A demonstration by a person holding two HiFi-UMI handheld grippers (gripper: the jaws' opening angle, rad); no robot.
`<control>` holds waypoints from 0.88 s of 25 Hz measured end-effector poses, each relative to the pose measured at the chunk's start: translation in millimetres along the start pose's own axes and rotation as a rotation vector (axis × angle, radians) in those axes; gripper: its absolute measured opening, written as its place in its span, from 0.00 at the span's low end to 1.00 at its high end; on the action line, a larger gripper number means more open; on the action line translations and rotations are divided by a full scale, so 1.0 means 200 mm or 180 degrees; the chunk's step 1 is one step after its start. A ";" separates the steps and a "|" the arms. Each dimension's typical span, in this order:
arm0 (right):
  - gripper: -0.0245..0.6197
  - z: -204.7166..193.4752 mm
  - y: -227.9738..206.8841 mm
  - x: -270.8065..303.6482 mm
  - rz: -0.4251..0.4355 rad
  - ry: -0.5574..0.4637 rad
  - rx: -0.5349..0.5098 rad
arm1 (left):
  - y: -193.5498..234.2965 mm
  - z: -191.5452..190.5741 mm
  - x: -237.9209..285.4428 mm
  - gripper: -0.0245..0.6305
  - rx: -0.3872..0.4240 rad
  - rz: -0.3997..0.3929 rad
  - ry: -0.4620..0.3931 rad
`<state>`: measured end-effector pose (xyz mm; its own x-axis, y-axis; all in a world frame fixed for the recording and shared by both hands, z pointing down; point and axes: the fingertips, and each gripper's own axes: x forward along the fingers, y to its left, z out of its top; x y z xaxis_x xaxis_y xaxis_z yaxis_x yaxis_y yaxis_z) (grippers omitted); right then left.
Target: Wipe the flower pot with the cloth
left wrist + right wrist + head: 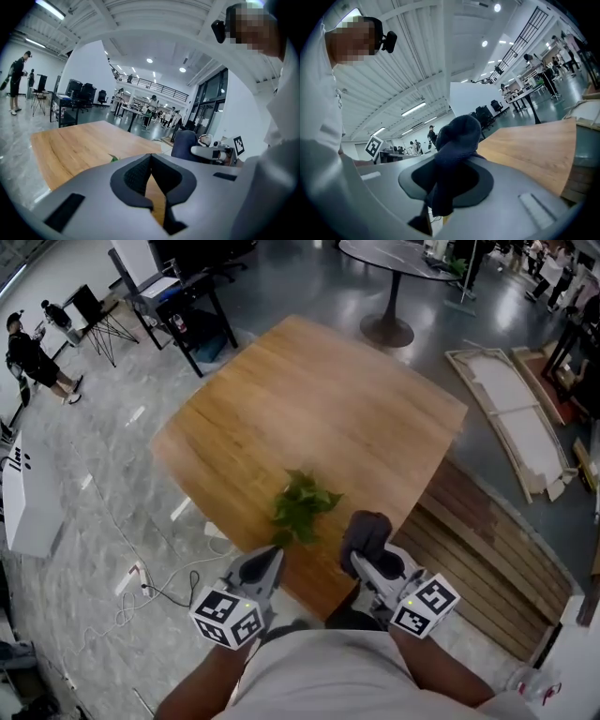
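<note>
While the right gripper (368, 566) clamps the cloth (366, 529), the leafy plant (302, 505) stands on the table (309, 399).

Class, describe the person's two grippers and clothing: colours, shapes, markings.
The left gripper and right gripper are grey tapered shells with black textured pads, each carrying a white cube of black square markers. The person wears a pale shirt.

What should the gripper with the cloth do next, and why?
Probably move the right gripper a little left and lower, toward the plant. It is shut on the dark cloth, which sits beside the leaves and seems apart from them. The pot itself is hidden under the leaves.
</note>
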<state>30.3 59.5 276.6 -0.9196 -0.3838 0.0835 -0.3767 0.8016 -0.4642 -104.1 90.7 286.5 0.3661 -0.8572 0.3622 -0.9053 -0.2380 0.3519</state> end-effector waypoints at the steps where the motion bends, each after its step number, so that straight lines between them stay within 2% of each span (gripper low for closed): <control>1: 0.14 0.00 -0.05 0.02 0.0026 0.0022 0.0034 | 0.02 0.01 0.04 0.05 0.0010 0.0047 0.0012; 6: 0.14 -0.03 -0.25 0.09 0.0069 0.0153 0.0216 | 0.13 0.03 0.21 0.05 0.0049 0.0253 0.0106; 12: 0.14 -0.10 -0.40 0.16 -0.0083 0.0296 0.0397 | 0.36 -0.06 0.40 0.05 0.0124 0.0346 0.0442; 15: 0.14 -0.14 -0.44 0.24 -0.0222 0.0358 0.0447 | 0.52 -0.08 0.51 0.05 0.0143 0.0319 0.0591; 18: 0.14 -0.20 -0.51 0.29 -0.0395 0.0384 0.0553 | 0.68 -0.16 0.65 0.05 0.0143 0.0210 0.0859; 22: 0.14 -0.30 -0.61 0.36 -0.0585 0.0433 0.0714 | 0.84 -0.30 0.85 0.05 0.0369 0.0131 0.1226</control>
<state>4.0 -37.8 391.4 -0.8507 -0.4358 0.2940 -0.5178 0.5978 -0.6120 -180.2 -67.9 459.3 0.3632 -0.6385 0.6786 -0.9311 -0.2760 0.2386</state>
